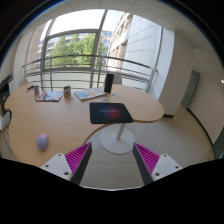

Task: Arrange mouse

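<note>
One view was examined, the gripper view. The gripper [113, 163] hung above the tabletop's near edge with its fingers spread wide and nothing between the pink pads [78, 158]. The mouse [42, 142], pale purple, sat near the wooden table's [70, 115] near-left edge, left of the fingers. A dark mouse mat [111, 112] lay toward the right edge. Small items stood along the far edge, before a window [75, 45].
</note>
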`<state>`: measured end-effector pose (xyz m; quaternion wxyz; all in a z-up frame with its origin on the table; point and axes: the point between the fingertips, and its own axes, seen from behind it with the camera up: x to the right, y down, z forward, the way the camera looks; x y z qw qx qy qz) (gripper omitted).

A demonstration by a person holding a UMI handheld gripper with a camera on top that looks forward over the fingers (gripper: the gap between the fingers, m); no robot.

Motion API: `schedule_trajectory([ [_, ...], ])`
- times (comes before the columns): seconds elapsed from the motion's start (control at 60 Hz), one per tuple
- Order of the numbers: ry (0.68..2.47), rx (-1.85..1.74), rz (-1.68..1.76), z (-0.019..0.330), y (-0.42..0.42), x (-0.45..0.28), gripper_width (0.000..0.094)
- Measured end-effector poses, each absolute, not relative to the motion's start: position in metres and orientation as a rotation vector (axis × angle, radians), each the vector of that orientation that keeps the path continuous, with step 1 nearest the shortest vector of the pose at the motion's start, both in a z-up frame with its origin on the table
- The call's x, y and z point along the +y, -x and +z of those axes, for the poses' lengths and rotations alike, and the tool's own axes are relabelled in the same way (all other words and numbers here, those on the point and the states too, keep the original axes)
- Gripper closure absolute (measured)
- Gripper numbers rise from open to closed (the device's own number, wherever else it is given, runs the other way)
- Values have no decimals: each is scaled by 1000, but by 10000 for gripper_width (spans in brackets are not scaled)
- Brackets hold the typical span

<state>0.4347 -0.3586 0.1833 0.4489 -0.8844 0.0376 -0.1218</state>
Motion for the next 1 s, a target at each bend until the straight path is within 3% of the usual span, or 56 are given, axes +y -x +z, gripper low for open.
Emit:
schedule_trajectory([
  [0.2, 2251, 116, -328, 152, -421, -390, 92],
  [0.417, 2320, 24, -210, 74, -289, -427, 91],
  [0.717, 2279, -45, -21, 13, -145, -327, 90],
  [1.0, 2257, -55, -79, -11, -126, -243, 100],
])
